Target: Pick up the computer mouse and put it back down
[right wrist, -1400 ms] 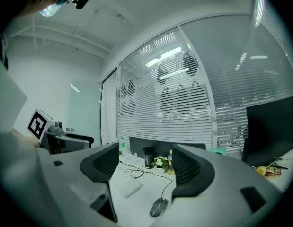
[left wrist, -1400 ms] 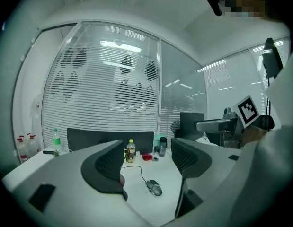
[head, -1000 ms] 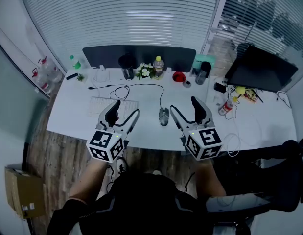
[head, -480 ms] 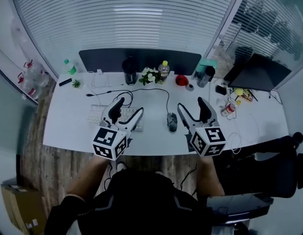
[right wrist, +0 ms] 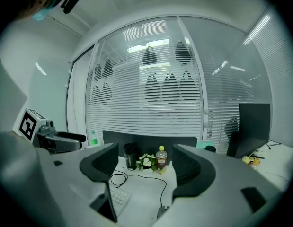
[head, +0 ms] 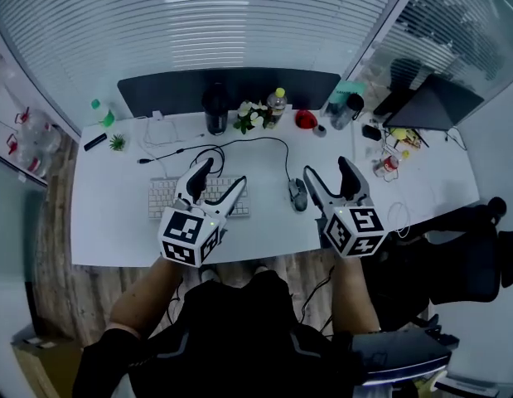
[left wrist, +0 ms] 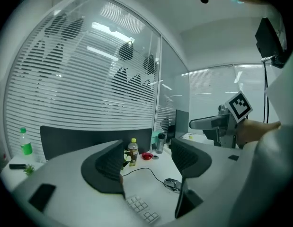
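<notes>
Both tools are empty, jaws spread: the left gripper hangs over the keyboard, the right gripper just at 3 o'clock of the computer mouse, which lies on the white desk at 3 o'clock of the keyboard. Closing from this offset could catch one flank only and shove the mouse aside, or drag its cable running toward 12 o'clock. In the right gripper view the mouse is only a sliver low between the jaws
</notes>
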The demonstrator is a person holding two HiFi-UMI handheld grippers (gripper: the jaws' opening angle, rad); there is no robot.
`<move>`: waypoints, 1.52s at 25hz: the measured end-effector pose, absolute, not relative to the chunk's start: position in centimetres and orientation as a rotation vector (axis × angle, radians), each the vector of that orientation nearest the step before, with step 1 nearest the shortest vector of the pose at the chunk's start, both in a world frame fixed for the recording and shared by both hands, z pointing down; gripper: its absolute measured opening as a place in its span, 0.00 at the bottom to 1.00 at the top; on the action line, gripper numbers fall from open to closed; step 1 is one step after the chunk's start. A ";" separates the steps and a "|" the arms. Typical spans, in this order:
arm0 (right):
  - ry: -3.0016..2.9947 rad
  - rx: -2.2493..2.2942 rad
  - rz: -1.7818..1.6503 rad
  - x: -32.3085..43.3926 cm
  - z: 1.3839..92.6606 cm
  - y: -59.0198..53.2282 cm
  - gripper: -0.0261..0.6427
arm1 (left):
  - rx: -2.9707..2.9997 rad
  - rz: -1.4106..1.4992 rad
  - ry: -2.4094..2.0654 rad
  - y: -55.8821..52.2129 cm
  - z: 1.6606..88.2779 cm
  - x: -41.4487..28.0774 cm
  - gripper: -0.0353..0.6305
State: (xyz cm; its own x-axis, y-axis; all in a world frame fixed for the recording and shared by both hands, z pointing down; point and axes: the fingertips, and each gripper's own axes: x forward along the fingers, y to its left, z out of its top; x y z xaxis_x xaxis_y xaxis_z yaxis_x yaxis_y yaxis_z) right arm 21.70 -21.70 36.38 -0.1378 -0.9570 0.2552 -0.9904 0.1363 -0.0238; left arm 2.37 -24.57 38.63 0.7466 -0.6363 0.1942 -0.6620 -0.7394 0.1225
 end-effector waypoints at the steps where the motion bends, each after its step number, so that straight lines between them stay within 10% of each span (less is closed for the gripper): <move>1: -2.222 1.931 0.286 21.8 36.7 -21.8 0.57 | 2.752 0.209 -1.029 -24.7 39.0 2.6 0.54; 38: -1.991 1.566 0.844 27.6 68.5 -25.4 0.55 | 2.263 0.786 -0.994 -26.6 65.0 10.8 0.54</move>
State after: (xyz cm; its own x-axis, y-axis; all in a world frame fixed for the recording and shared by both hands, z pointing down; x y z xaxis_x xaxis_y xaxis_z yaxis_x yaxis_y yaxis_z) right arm 27.63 -25.38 68.46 -0.2404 -0.6838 0.6890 -0.9706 0.1605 -0.1794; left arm 10.82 -26.56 64.99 0.5575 -0.4617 0.6899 -0.7778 -0.5811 0.2396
